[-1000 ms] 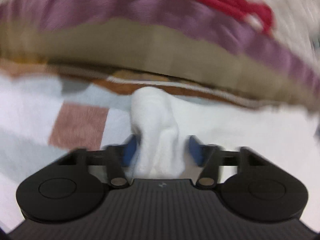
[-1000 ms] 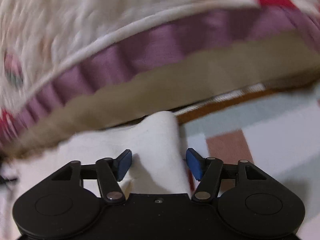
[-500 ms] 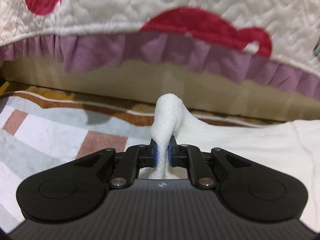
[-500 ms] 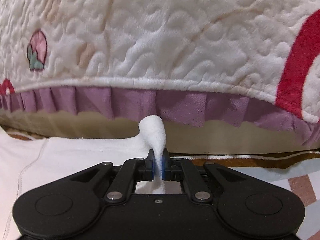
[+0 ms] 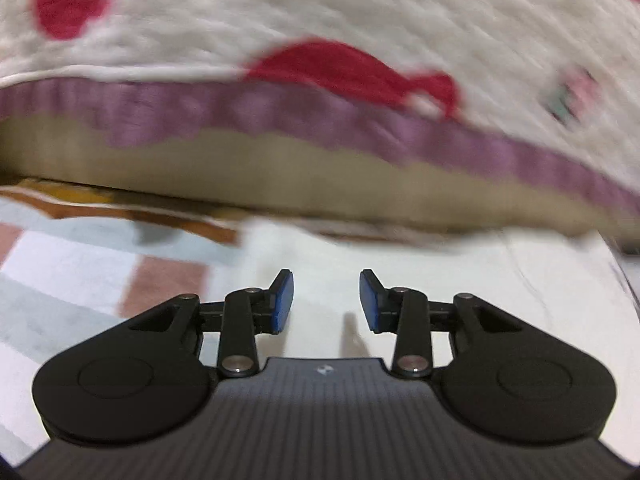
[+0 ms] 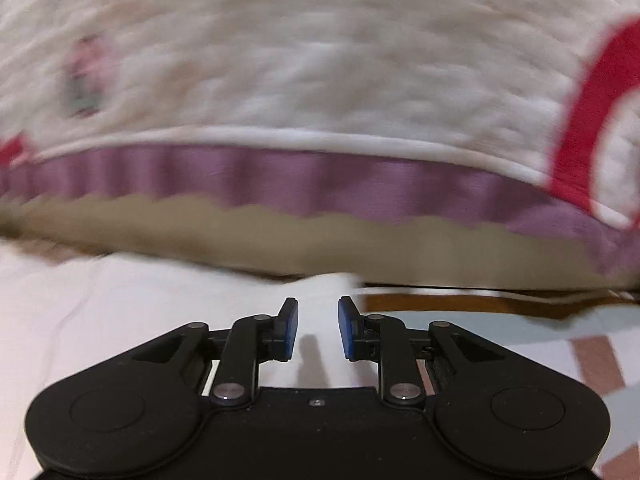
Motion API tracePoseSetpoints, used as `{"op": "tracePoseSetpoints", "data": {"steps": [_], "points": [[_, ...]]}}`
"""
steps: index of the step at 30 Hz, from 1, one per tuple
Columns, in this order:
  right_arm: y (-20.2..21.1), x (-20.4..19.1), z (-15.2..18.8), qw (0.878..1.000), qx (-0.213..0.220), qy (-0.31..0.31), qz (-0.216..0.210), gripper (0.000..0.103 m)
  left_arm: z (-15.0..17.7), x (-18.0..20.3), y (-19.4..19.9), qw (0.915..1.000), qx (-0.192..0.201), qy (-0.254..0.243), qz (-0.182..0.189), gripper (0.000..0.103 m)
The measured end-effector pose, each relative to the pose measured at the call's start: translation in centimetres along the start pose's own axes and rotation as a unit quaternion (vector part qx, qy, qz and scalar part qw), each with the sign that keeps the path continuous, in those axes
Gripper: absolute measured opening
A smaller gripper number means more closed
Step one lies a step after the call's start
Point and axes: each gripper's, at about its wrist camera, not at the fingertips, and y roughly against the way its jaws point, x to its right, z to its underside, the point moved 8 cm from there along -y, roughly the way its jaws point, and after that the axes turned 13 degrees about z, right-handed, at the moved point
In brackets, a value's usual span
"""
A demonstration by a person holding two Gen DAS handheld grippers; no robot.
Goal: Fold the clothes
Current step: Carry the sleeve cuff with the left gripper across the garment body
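White garment point(image 5: 440, 280) lies flat on the patterned mat point(image 5: 80, 264), directly below both grippers. Its far edge runs close along the foot of the tan base point(image 5: 280, 168) that sits under the quilted cover. In the left wrist view the cloth fills the ground from the middle out to the right; a faint seam line curves across it on the right. In the right wrist view the same garment point(image 6: 120, 300) fills the ground from the middle out to the left, and its edge ends just right of the fingers.

Left gripper point(image 5: 326, 300): blue pads spread apart and opening, nothing between them, only flat cloth seen below the gap. Not pinching.

Right gripper point(image 6: 318, 330): blue pads apart with a narrower gap, also opening, nothing caught between them. Cloth lies beneath.

Mat beside the garment: pale grey, white and dusty-pink blocks with an orange-brown border point(image 6: 460, 304) running next to the garment's far edge. Seen left of the garment in the left view, right of it in the right view.

Beyond the garment: cream quilted cover point(image 6: 320, 60) with red shapes and a purple ruffle point(image 6: 280, 180) along its lower hem, hanging over the tan base. Both views blurred; fine detail of the quilt pattern unreadable.
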Motion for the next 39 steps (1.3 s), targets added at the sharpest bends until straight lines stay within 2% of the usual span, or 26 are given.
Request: {"op": "tracePoseSetpoints", "data": {"steps": [1,3,4,7,10,13,16,17,18,19,22,23,25,26,27,29,31,33,35,37,39], "points": [[0.7,-1.8,0.4,1.000,0.001,0.011,-0.025,0.027,0.9,0.6,-0.2,0.9998,-0.019,-0.008,0.002,0.043],[1.9,-5.0,1.3,0.997,-0.007,0.023,-0.070,0.031,3.0,0.9,-0.6,0.9981,-0.059,-0.012,-0.018,0.043],[2.5,-6.9,2.1,0.995,-0.017,0.025,-0.091,0.032,3.8,0.9,-0.3,0.9974,-0.066,-0.015,-0.027,0.044],[5.3,-12.0,4.7,0.987,-0.039,0.062,-0.146,0.036,5.5,0.7,1.2,0.9969,-0.065,-0.019,-0.040,0.049],[7.5,-16.2,7.4,0.976,-0.051,0.119,-0.177,0.042,6.6,-0.4,4.1,0.9949,-0.078,-0.002,-0.064,0.050],[10.6,-18.8,9.7,0.964,-0.047,0.167,-0.200,0.046,7.1,-1.8,8.2,0.9918,-0.078,-0.019,-0.100,0.051],[13.3,-20.6,11.3,0.956,-0.049,0.176,-0.228,0.050,7.2,-4.2,13.2,0.9900,-0.072,-0.028,-0.119,0.056],[14.2,-21.2,11.7,0.954,-0.053,0.174,-0.240,0.056,7.4,-5.3,14.8,0.9870,-0.076,-0.044,-0.134,0.058],[14.9,-22.0,12.3,0.948,-0.057,0.182,-0.253,0.062,7.8,-6.4,16.6,0.9823,-0.083,-0.066,-0.154,0.065],[15.7,-22.8,12.9,0.943,-0.060,0.191,-0.266,0.062,8.2,-7.5,18.5,0.9767,-0.090,-0.088,-0.174,0.072],[17.2,-24.7,15.6,0.932,-0.068,0.234,-0.270,0.062,10.6,-12.7,24.0,0.9503,-0.122,-0.112,-0.264,0.072],[17.8,-25.2,16.2,0.930,-0.064,0.245,-0.265,0.062,11.6,-14.7,25.6,0.9466,-0.125,-0.086,-0.284,0.072],[19.5,-26.2,17.0,0.926,-0.051,0.264,-0.265,0.062,13.7,-19.1,28.7,0.9425,-0.122,0.001,-0.311,0.072],[20.2,-26.7,17.2,0.924,-0.052,0.264,-0.271,0.062,14.7,-20.9,30.0,0.9417,-0.107,0.052,-0.315,0.072],[21.0,-27.2,17.2,0.923,-0.054,0.259,-0.280,0.062,15.6,-22.5,31.2,0.9403,-0.084,0.105,-0.313,0.072],[22.8,-28.4,17.2,0.916,-0.058,0.253,-0.307,0.062,17.2,-25.4,33.1,0.9305,-0.042,0.202,-0.302,0.072],[24.9,-29.6,17.2,0.906,-0.058,0.256,-0.331,0.062,18.0,-27.3,34.1,0.9206,-0.012,0.267,-0.284,0.072],[26.8,-30.7,17.6,0.896,-0.055,0.272,-0.348,0.063,18.0,-28.4,34.7,0.9136,0.013,0.306,-0.268,0.072],[28.7,-31.7,18.0,0.883,-0.058,0.281,-0.371,0.063,17.7,-29.4,34.9,0.9083,0.030,0.315,-0.274,0.074],[30.6,-32.7,18.5,0.870,-0.068,0.286,-0.396,0.062,17.6,-30.2,34.7,0.9047,0.034,0.315,-0.285,0.083],[32.0,-33.7,19.5,0.855,-0.083,0.292,-0.420,0.062,18.5,-30.5,33.7,0.9042,0.026,0.334,-0.264,0.084]]}}
